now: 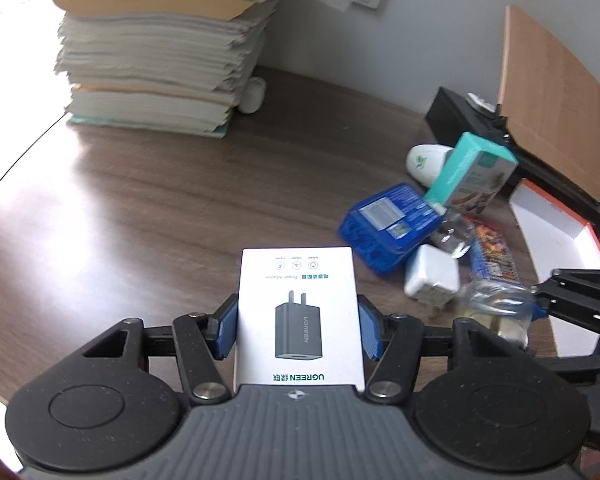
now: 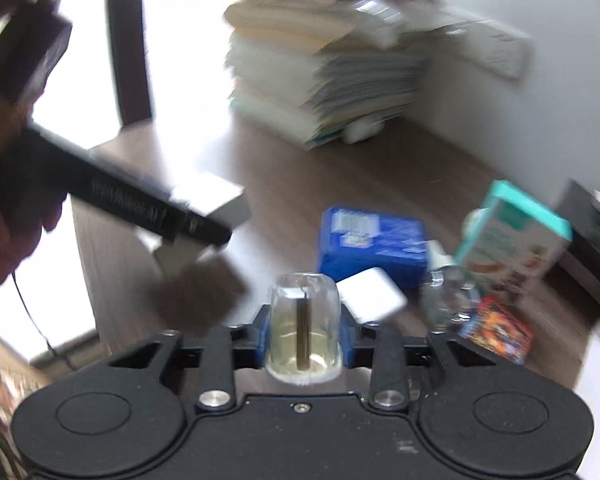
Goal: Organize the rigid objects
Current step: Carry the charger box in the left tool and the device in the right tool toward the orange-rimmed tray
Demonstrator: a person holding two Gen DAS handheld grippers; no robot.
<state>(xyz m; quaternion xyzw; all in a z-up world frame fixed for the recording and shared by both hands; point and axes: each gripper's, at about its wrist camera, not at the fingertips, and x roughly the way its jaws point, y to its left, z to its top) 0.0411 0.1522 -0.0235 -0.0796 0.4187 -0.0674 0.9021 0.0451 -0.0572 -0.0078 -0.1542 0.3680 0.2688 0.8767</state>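
My left gripper point(image 1: 298, 326) is shut on a white UGREEN charger box point(image 1: 298, 316), held above the brown desk point(image 1: 160, 208). My right gripper point(image 2: 305, 334) is shut on a small clear glass jar point(image 2: 305, 328) with yellowish liquid; the jar also shows in the left wrist view point(image 1: 496, 312). On the desk lie a blue pack point(image 1: 392, 224), a white adapter point(image 1: 432, 276), a teal carton point(image 1: 472, 172), a clear bottle point(image 1: 452, 232) and a colourful pack point(image 1: 494, 254). The right wrist view is blurred.
A tall stack of papers point(image 1: 156, 52) stands at the back left. An open white box with orange rim point(image 1: 556, 240) lies at the right. A black stand point(image 1: 468, 124) with a brown board point(image 1: 556, 116) is behind it. The left gripper body point(image 2: 112, 192) crosses the right wrist view.
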